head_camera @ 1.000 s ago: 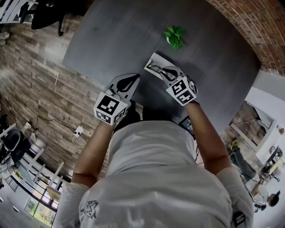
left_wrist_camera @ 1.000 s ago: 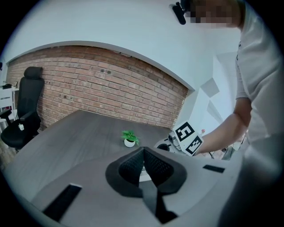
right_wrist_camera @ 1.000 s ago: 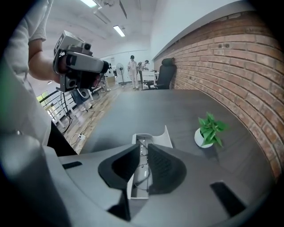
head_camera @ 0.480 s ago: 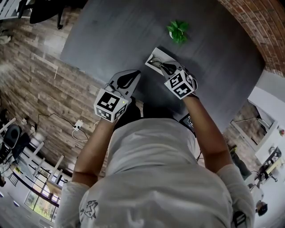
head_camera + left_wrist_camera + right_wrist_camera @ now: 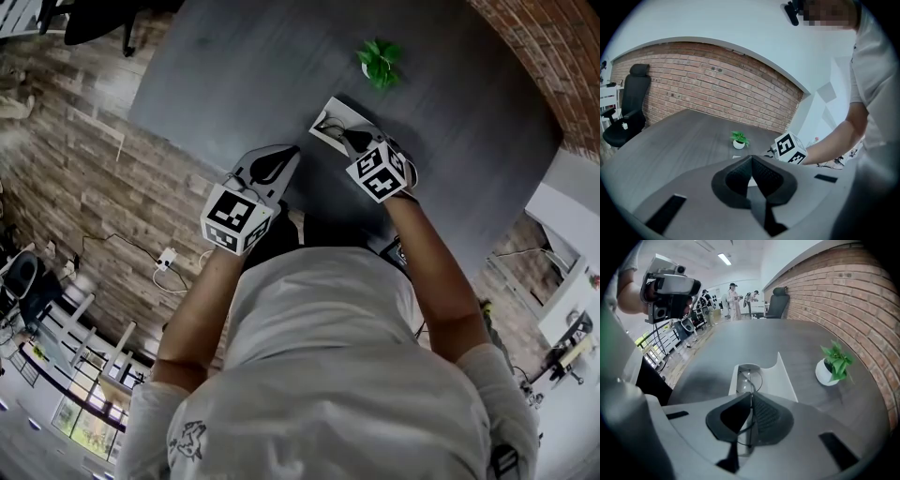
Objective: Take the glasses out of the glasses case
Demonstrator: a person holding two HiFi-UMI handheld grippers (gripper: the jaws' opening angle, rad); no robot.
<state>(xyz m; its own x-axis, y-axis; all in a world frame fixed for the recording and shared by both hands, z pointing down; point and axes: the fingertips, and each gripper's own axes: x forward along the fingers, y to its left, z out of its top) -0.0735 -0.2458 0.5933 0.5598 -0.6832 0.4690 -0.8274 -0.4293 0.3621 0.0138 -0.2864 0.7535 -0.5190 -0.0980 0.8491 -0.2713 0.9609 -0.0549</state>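
While the left gripper point(image 5: 751, 160) is being held over the near edge of the dark grey table point(image 5: 234, 66) with its jaws resting together and nothing between them, the right gripper point(image 5: 751, 398) is pointing steeply down into the open white glasses case point(image 5: 782, 377). The case is lying on the table farther out than the left gripper and to its right. The right gripper's jaws have just been closing, and they are now pinching the thin wire frame of the glasses point(image 5: 750, 379). The glasses are sitting inside the case, with one lens ring showing just beyond the fingertips. The case's lid is standing up along its right side. A small potted plant point(image 5: 833, 363) in a white pot is standing farther out and to the right of the case, apart from it. A black office chair point(image 5: 780, 298) is waiting at the table's far end.
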